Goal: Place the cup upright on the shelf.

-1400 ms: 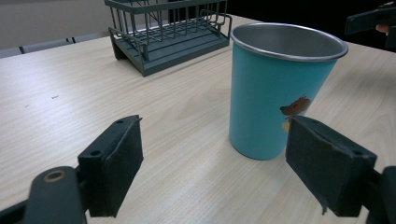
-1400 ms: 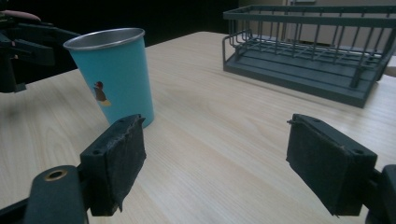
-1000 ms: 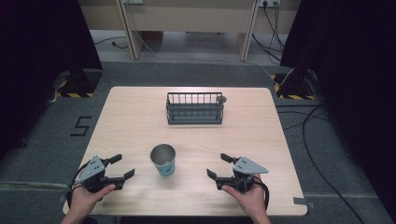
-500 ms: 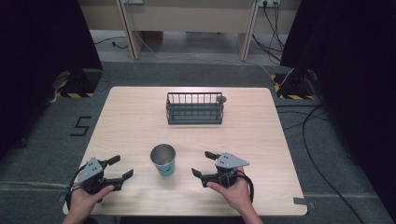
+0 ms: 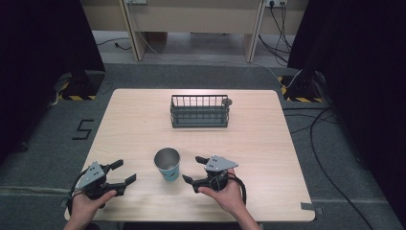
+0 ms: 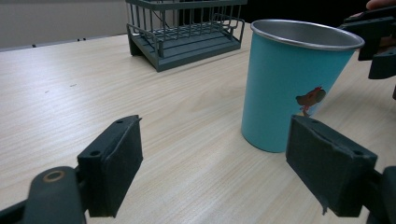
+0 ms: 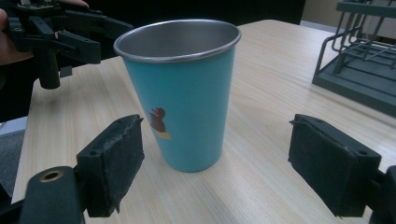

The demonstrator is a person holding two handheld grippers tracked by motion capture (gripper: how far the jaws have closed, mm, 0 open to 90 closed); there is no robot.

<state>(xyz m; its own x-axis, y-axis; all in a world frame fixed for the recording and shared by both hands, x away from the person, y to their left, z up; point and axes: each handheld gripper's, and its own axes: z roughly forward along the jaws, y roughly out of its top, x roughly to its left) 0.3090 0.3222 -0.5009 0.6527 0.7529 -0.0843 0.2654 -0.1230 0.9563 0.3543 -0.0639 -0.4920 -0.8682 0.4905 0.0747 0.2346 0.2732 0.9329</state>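
We stand near the start of the work. The teal cup (image 5: 167,164) rests upright on the table (image 5: 268,143), near its front edge and roughly midway across, with nothing gripping it. Our right tool (image 5: 197,169) sits just beside the cup on its right, jaws spread wide and apart from its wall; in the right gripper view the cup (image 7: 180,88) stands between and just beyond the two black pads, not yet touched. Our left tool (image 5: 123,172) waits a little farther off on the cup's left, jaws likewise spread and holding nothing; in the left gripper view the cup (image 6: 294,79) leans toward the right pad's side, still clear of it.

So we judge that the approach is under way and the grasp is left to make, along with whatever carrying follows. The dark wire rack (image 5: 199,110) toward the back of the table is empty and seems the likely destination, though that is our guess.

The table is pale wood grain, bare apart from cup and rack. Around it lies grey floor, a number marked on it at the left (image 5: 82,129), cables (image 5: 321,143) trailing on the right, dark curtains (image 5: 43,43) on both sides, and pale furniture legs at the far wall.
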